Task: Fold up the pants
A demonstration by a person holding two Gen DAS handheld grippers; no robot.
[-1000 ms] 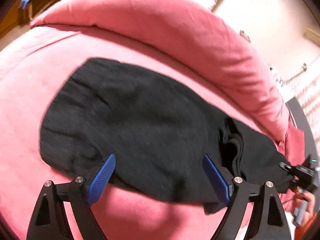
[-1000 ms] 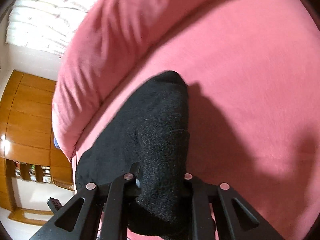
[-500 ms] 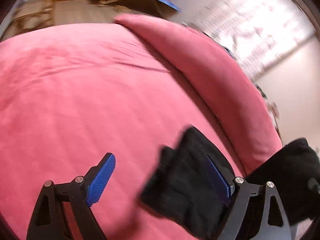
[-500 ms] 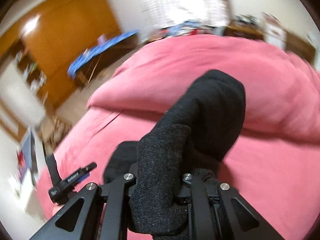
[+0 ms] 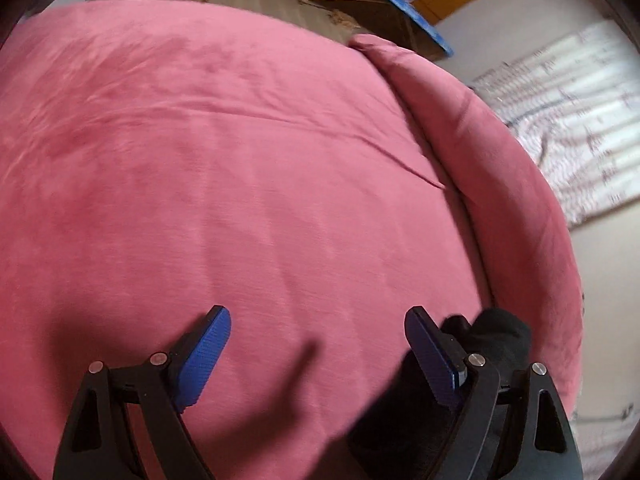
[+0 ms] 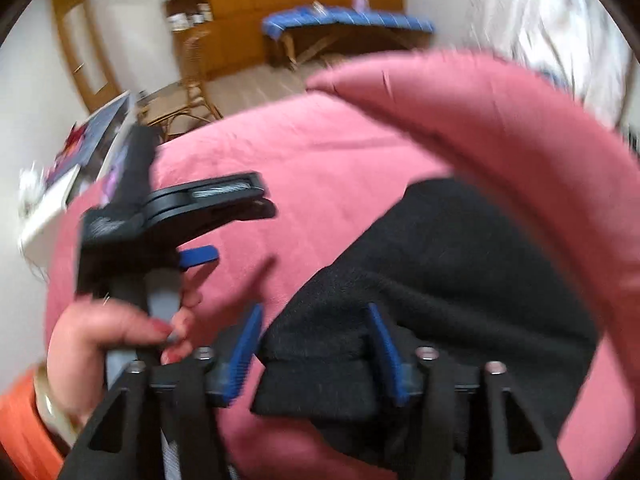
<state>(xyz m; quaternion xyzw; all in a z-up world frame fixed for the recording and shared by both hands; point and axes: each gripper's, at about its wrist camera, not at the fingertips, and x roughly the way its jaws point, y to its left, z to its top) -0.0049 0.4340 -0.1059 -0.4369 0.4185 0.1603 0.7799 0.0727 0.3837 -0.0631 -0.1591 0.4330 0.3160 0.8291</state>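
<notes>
**Pants folded on the pink bed, both grippers apart**

Jaws of the right gripper [image 6: 316,350] are opening, with the near folded corner of the black pants [image 6: 432,280] lying between the blue pads; the pads do not press on the cloth. The pants lie in a doubled heap on the pink bed cover [image 6: 320,168], their far edge just beside the rolled pink duvet [image 6: 500,120]. Left of the pants, a hand [image 6: 108,336] with an orange sleeve [image 6: 20,432] holds the left gripper [image 5: 316,340], jaws wide apart over bare cover, nothing between them; in the left wrist view the pants show only behind its right finger. Beyond the bed stand a wicker chair [image 6: 192,80] and a blue-topped table [image 6: 344,20].
</notes>
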